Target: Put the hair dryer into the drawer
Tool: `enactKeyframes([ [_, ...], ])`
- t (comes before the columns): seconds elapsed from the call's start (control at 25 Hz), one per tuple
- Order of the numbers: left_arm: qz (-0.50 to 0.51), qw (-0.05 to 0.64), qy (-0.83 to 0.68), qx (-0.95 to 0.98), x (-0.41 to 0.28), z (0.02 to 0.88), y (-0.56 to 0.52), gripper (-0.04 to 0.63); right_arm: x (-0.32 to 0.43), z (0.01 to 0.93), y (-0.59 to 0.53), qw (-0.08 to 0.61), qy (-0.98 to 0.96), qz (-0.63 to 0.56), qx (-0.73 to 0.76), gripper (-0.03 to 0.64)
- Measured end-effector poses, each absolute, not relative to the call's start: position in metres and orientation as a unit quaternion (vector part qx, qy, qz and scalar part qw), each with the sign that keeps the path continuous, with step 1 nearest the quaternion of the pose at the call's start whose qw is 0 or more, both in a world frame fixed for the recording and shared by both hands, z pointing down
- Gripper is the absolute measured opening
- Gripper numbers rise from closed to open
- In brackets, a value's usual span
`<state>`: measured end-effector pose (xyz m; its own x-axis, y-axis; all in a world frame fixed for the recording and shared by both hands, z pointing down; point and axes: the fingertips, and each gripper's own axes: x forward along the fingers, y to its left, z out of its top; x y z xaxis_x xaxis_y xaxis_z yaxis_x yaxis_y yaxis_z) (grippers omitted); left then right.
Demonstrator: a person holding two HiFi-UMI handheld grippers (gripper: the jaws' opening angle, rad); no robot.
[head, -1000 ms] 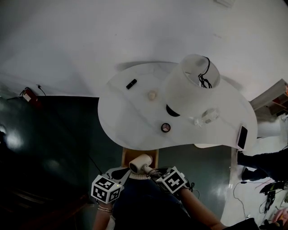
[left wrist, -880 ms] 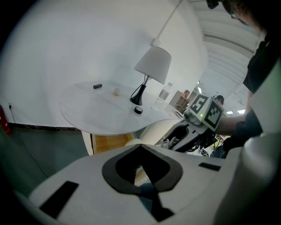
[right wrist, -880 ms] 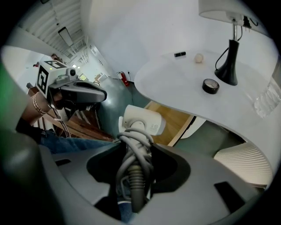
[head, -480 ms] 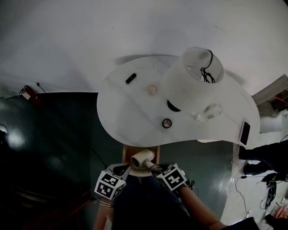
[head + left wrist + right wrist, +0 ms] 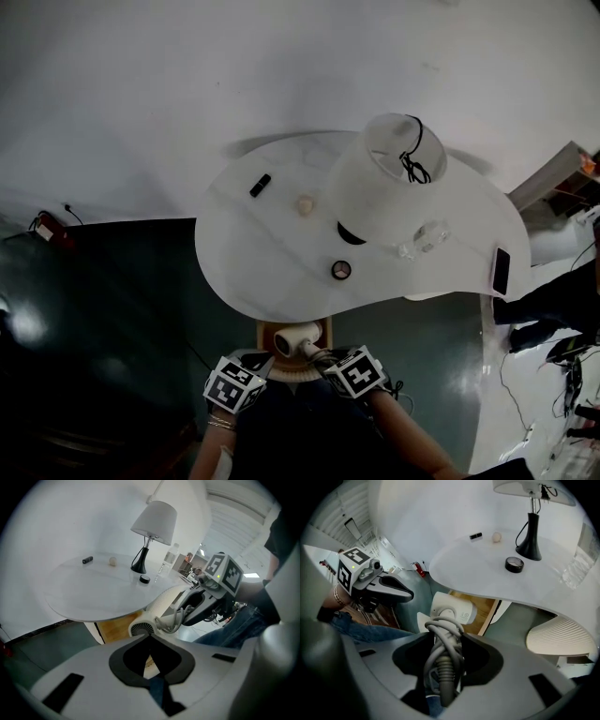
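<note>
The white hair dryer (image 5: 294,339) hangs over the open wooden drawer (image 5: 322,328) under the near edge of the white table (image 5: 253,253). My right gripper (image 5: 443,641) is shut on its handle, which has the grey cord wound round it; the dryer's body (image 5: 452,611) points away from the jaws. In the left gripper view the dryer (image 5: 159,606) and the right gripper (image 5: 206,606) are just ahead. My left gripper (image 5: 150,637) sits left of the dryer with its jaws together and nothing between them. The drawer's inside (image 5: 483,611) is mostly hidden by the dryer.
On the table stand a white lamp (image 5: 389,178), a black tape roll (image 5: 341,270), a small black object (image 5: 260,185), a small ball (image 5: 305,203), a clear bottle (image 5: 422,239) and a phone (image 5: 500,272). A white ribbed round thing (image 5: 558,641) lies right of the drawer.
My left gripper has sunk a little and rolled beside the drawer. The hair dryer stays in the right gripper over the drawer. The head view has shifted slightly.
</note>
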<state>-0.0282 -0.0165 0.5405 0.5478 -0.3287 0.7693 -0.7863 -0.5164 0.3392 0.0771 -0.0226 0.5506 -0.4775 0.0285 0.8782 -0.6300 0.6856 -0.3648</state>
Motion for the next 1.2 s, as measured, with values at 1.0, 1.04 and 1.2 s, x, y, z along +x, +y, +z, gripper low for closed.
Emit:
enactKeyframes([
  [1.0, 0.371, 0.343, -0.246, 0.827, -0.058, 0.582, -0.021, 0.015, 0.044, 0.59, -0.026, 0.488, -0.746, 0.377, 0.252, 0.198],
  [1.04, 0.37, 0.346, -0.247, 0.826, -0.061, 0.584, -0.02, 0.015, 0.043, 0.591, -0.026, 0.492, -0.745, 0.373, 0.253, 0.198],
  [1.2, 0.364, 0.351, -0.25, 0.826, -0.069, 0.589, -0.023, 0.015, 0.042, 0.597, -0.027, 0.509, -0.738, 0.36, 0.257, 0.198],
])
